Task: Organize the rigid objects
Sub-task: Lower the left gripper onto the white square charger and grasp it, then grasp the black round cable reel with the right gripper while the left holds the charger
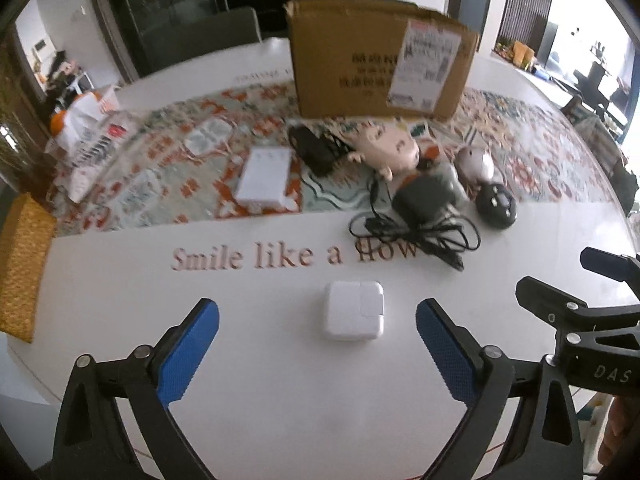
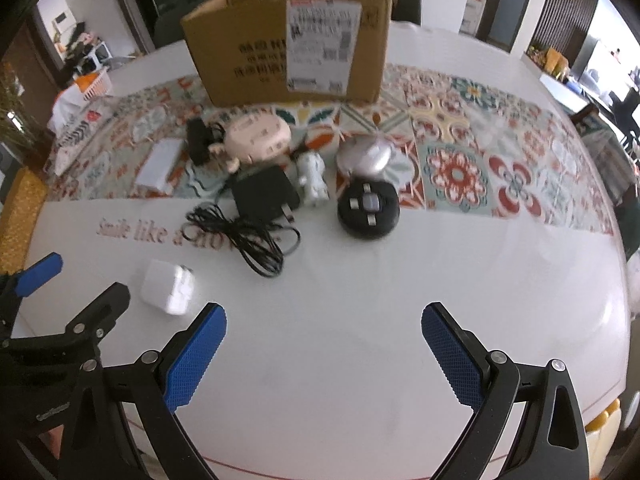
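Observation:
A small white square charger (image 1: 354, 312) lies on the white table between the wide-apart blue pads of my left gripper (image 1: 317, 308), nearer the right pad and touching neither. In the right wrist view the charger (image 2: 168, 286) sits left of my right gripper (image 2: 324, 310), which hangs open over bare tabletop. Behind lie a black power adapter with a tangled cable (image 2: 264, 194), a round black device (image 2: 368, 210), a silver rounded object (image 2: 366, 156), a small white figure (image 2: 314, 178), a pink toy (image 2: 256, 138) and a flat white box (image 1: 266, 178).
An open cardboard box (image 1: 360, 60) stands at the back on a patterned runner (image 2: 456, 172). Papers and a basket (image 1: 92, 120) crowd the far left. A yellow woven mat (image 1: 20, 264) lies at the left table edge. Chairs stand behind the table.

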The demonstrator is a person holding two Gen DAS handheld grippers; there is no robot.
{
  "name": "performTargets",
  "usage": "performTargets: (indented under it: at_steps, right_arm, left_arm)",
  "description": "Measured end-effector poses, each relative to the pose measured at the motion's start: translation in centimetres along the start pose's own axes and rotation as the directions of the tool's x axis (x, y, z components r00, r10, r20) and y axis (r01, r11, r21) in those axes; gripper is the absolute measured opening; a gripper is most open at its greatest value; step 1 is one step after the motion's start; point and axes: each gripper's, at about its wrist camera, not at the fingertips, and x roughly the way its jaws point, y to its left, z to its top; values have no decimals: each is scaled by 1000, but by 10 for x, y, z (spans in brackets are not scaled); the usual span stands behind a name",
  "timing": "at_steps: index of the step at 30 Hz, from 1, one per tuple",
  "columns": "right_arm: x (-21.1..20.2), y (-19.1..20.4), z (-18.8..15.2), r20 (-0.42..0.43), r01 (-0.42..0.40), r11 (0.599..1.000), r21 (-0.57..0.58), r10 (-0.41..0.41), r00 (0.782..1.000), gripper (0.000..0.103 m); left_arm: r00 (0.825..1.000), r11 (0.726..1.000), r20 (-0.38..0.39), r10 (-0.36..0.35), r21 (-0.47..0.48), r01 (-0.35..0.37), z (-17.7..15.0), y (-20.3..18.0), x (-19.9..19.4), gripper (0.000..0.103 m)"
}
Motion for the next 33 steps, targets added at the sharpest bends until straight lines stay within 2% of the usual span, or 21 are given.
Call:
performTargets:
  at_steps: [4,10,15,17,21,24,26,33]
  right_arm:
    - [18,-5,-5,-36,3,1000,6,-3,999,99]
    - [35,-9,-8,-74,-1,1000,19,2,997,99]
    - [46,-9,-7,-89,-6,1000,19,8,996,99]
    - [49,-9,-7,-89,-3,1000,16,5,996,99]
    - [54,-10,-5,-95,-4,1000,12,5,995,99]
    - [55,-11,-6,-97,-4,1000,12,5,995,99]
    - [55,-12,-6,-93,-10,1000,15,12,996,99]
    - [54,-14,-5,-84,-24,1000,6,25,996,99]
  left_arm:
    - [1000,1000,-9,-15,12,15,-1,-5,20,95]
    - [996,999,-74,-46,-2,46,-3,-9,47,82]
    - [993,998,-102,-54,-23,52,-6,-9,61,75]
    - [993,999,-109,-49,-25,46,-7,-9,66,67]
    - [992,999,-115,-47,-24,44,-9,-13,73,63]
    - [993,999,-108,-38,-21,36,-9,-15,75,55]
    - [994,999,-103,-47,-22,45,-9,-15,74,46]
    - [995,999,-90,-45,-16,44,-9,-19,70,45]
